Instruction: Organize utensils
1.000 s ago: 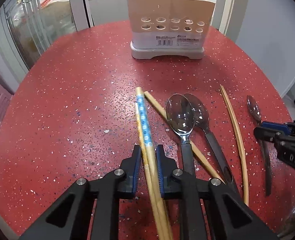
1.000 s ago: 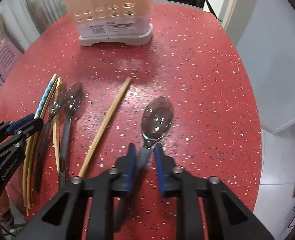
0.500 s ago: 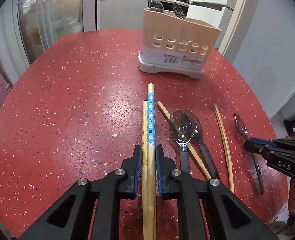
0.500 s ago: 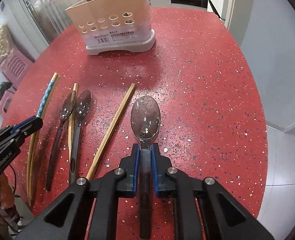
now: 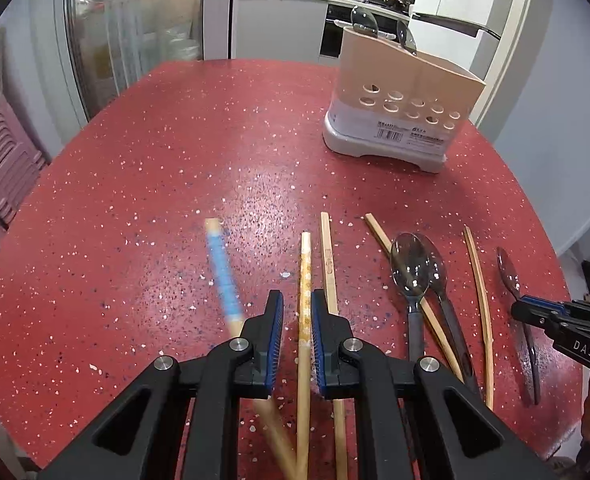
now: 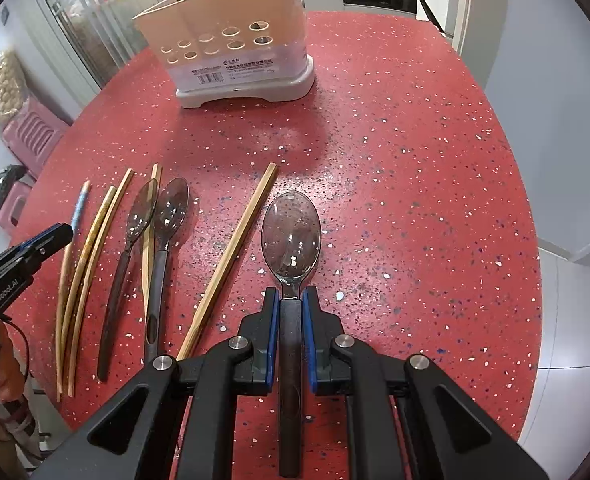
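Currently on the red speckled table [image 5: 143,152], largest item first.

Holder: beige utensil caddy [image 5: 407,92], upper right of the left wrist view, upper centre-left of the right wrist view; two spoon bowls already poke above its rim.

Right gripper [image 6: 291,300]: clamped on the dark handle of a clear-bowled spoon [image 6: 291,232], bowl pointing up-frame at centre. A second ago the jaws stood apart beside that handle; the grasp is now made, so the spoon looks ready for carrying to the caddy.

Left gripper [image 5: 297,308]: jaws drawn close about a yellow patterned chopstick [image 5: 305,268] at lower centre, though whether the pads press it is hard to tell. The blue-banded chopstick [image 5: 223,268], between the jaws half a second ago, now lies splayed to the left, blurred, probably slipped free. That pair would need regathering.

Loose, right of centre in the left wrist view: two spoons [image 5: 415,268] side by side, a plain chopstick [image 5: 327,256], another chopstick [image 5: 477,280].
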The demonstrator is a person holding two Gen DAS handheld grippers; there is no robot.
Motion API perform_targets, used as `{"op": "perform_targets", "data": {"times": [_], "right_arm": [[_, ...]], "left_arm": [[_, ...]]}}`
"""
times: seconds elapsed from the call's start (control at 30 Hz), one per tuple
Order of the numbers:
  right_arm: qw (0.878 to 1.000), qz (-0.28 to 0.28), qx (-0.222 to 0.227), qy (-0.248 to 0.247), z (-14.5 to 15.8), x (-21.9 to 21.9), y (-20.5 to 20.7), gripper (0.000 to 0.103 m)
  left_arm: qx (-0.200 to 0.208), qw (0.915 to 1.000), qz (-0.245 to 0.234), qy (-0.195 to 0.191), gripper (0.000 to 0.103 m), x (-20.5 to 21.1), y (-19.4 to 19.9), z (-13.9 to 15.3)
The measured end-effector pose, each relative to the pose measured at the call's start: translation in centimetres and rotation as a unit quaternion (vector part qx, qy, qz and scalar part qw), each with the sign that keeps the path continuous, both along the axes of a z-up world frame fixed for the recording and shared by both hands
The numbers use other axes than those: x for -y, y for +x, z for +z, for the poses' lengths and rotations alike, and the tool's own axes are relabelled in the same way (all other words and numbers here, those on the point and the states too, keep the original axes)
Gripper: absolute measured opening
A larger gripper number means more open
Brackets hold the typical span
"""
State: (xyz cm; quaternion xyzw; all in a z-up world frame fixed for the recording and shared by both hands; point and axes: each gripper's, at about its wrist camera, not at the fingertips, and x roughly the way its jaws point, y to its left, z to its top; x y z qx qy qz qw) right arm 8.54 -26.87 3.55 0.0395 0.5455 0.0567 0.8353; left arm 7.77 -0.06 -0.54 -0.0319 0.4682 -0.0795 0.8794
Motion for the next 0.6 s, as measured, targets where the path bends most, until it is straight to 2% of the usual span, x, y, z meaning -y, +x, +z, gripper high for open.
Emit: {"op": "perform_targets", "data": {"times": [0.17, 0.33, 0.57, 0.6], "right_arm": [[1.000, -0.002, 0.000, 0.002, 0.1, 0.1, -0.2, 0.013], [1.000, -0.002, 0.003, 0.005, 0.4, 0.3, -0.2, 0.013], [1.000, 0.002, 0.005, 0.012, 0.6, 0.3, -0.1, 0.013], [1.000, 0.002, 0.005, 0.012, 0.5, 0.2, -0.1, 0.013]], "left_arm": [[-0.023, 0.9993, 0.028, 0.010, 0.039, -0.7, 0.3, -1.0], [-0.029, 0.9954, 0.091, 0.000, 0.039, -4.0, 0.3, -1.0], [-0.032, 0.9868, 0.157, 0.025, 0.040, -9.0, -0.1, -1.0], [-0.031, 0.9858, 0.163, 0.022, 0.043, -9.6, -0.2, -1.1]]}}
